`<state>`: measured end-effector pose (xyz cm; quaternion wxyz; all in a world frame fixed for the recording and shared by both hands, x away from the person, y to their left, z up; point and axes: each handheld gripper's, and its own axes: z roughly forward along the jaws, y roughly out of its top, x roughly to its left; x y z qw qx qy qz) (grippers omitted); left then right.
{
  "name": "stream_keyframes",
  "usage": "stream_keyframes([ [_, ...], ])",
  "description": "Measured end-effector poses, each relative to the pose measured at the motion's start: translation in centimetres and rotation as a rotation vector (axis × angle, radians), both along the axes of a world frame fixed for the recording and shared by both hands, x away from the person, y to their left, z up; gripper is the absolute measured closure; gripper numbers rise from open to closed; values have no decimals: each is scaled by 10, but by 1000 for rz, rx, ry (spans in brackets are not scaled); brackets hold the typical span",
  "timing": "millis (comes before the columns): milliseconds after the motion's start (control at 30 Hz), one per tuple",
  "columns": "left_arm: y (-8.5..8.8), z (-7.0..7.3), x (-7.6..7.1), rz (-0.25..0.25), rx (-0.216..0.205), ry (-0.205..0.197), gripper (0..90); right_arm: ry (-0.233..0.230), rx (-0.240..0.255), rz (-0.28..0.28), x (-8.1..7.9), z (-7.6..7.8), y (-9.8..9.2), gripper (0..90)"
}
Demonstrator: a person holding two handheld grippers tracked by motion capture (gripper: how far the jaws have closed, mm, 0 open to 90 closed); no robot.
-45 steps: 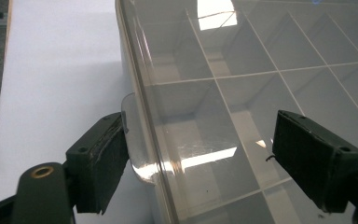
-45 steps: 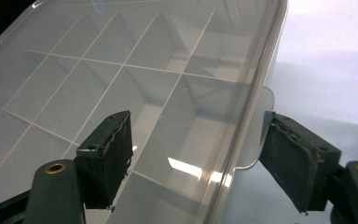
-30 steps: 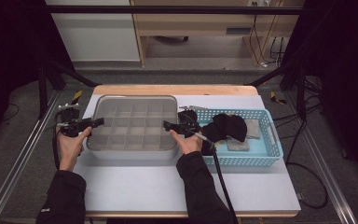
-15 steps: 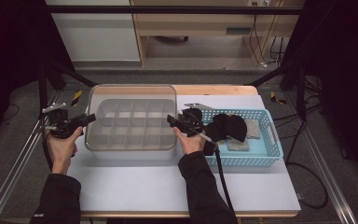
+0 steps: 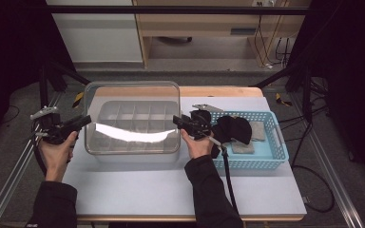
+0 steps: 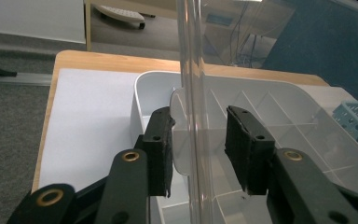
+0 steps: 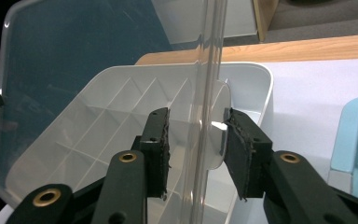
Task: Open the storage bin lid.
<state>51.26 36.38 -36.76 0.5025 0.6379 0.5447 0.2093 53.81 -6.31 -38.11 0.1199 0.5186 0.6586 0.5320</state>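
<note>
High view: left gripper (image 5: 83,122) and right gripper (image 5: 179,122) hold the clear lid (image 5: 132,118) by its side tabs, tilted above the compartment box (image 5: 138,142) on the desk (image 5: 171,190). Both pairs of jaws have just been closing and now pinch a tab each. No readable writing shows. Blue basket (image 5: 275,152) stands just right of the box; near desk surface lies open

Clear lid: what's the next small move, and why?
Probably lift the clear lid higher and carry it aside: the left gripper and right gripper, whose jaws have just been closing on its end tabs, hold it barely above the compartment box.
</note>
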Motion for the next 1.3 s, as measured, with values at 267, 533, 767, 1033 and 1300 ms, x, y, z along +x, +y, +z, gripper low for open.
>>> stream_keyframes([
  [267,2,7,-13,-12,-4,-38,646,-28,37,18,-10,10,-7,684],
  [533,-1,19,-30,-23,23,-81,671,-45,33,40,-19,17,-13,695],
  [767,-7,28,-43,-38,34,-104,678,-70,41,53,-32,25,-22,701],
  [1033,-16,39,-64,-58,61,-125,680,-104,44,77,-57,36,-35,714],
  [1300,-23,46,-86,-65,73,-136,681,-138,33,98,-84,45,-45,725],
])
